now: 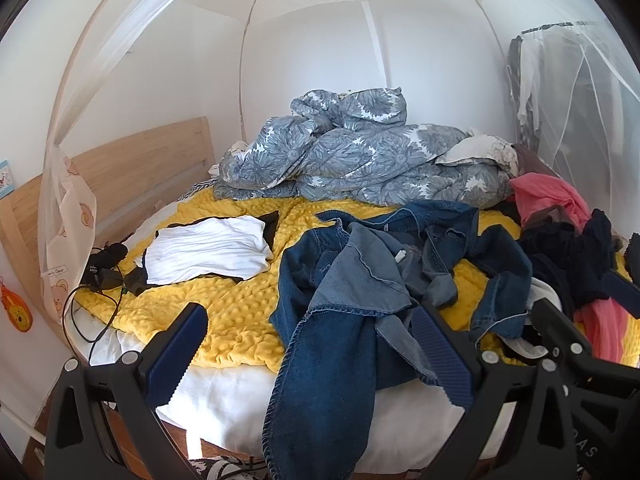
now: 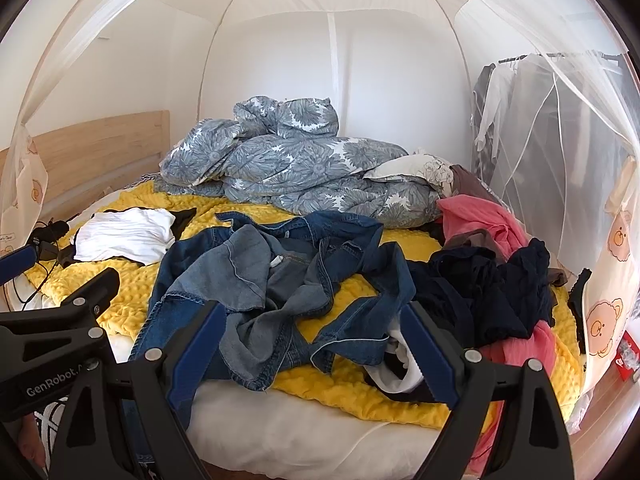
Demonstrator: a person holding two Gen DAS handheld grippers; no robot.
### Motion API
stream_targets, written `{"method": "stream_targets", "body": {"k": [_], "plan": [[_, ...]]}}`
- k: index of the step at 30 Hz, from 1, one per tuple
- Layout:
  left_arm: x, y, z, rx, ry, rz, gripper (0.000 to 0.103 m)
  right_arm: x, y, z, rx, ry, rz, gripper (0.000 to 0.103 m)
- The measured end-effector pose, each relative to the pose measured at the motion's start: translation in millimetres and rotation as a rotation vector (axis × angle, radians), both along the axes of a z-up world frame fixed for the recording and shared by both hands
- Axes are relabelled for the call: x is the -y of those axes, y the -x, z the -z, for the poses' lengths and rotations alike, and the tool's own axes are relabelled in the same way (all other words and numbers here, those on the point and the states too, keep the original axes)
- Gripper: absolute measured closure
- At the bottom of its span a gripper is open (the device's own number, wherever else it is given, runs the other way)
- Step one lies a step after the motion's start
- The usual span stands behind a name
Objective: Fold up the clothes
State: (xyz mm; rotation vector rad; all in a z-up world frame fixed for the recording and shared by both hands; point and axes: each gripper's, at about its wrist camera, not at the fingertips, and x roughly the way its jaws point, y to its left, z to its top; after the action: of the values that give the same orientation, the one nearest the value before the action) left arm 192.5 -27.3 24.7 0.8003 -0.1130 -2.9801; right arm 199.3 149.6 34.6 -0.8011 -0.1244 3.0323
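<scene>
Straight ahead of the left gripper (image 1: 312, 356), jaws spread wide and empty: crumpled denim garment (image 1: 360, 280), dark indigo outside, paler inside, stitched hems, long axis running toward the gripper, one end draped over the bed (image 1: 240, 396) edge. Beneath: nubby yellow blanket (image 1: 232, 304). Farther left: folded ribbed white top (image 1: 208, 252). Right gripper (image 2: 316, 356) likewise spread, holding nothing, denim between and beyond its fingers. Only from the right wrist: white garment (image 2: 404, 376) near the right finger, bear-print netting (image 2: 608, 320).
</scene>
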Motion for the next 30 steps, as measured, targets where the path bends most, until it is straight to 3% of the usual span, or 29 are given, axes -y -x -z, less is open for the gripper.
{"method": "stream_targets", "body": {"k": [25, 30], "plan": [[0.7, 5.8, 2.8, 0.024, -0.010, 0.011, 0.000, -1.8, 3.9, 1.8, 0.009, -0.013, 0.001, 0.012], [2.8, 11.0, 5.9, 0.031, -0.023, 0.004, 0.000, -25.8, 10.2, 4.3, 0.025, 0.000, 0.060, 0.012]]}}
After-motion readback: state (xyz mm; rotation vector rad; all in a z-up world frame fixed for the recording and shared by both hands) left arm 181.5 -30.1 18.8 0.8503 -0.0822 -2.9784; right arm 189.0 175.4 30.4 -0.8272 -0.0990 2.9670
